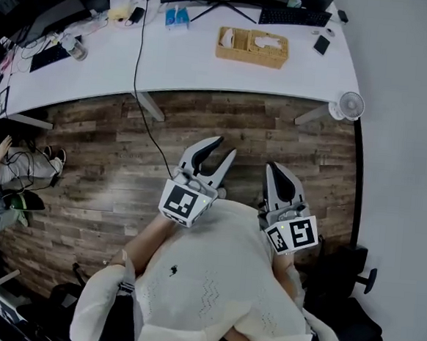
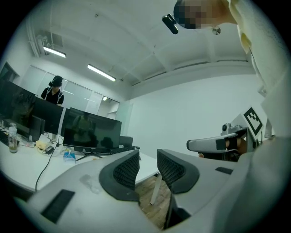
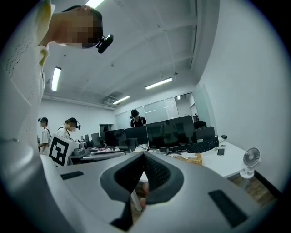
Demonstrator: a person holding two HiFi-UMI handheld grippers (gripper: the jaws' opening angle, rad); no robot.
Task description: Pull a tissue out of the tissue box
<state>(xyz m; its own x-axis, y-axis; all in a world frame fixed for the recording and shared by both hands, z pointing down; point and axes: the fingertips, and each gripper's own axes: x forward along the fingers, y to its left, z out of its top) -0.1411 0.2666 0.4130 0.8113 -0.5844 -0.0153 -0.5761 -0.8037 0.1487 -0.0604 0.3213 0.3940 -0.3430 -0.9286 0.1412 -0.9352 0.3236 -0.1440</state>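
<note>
The tissue box (image 1: pixel 253 46) is a woven tan basket with white tissue showing on top. It stands on the white desk (image 1: pixel 200 62) at the far side, well away from both grippers. My left gripper (image 1: pixel 225 146) is held near my chest over the wood floor, open with nothing between its jaws, as the left gripper view (image 2: pixel 148 159) confirms. My right gripper (image 1: pixel 270 165) hangs beside it, shut and empty (image 3: pixel 144 157). In the right gripper view the tissue box (image 3: pixel 192 158) shows small on the desk beyond the jaws.
A small white fan (image 1: pixel 349 105) stands at the desk's right end. A keyboard (image 1: pixel 294 16), a phone (image 1: pixel 322 44), a blue packet (image 1: pixel 177 17) and monitors lie on the desk. A black cable (image 1: pixel 141 101) drops to the floor. A dark chair (image 1: pixel 351 287) is behind me at right.
</note>
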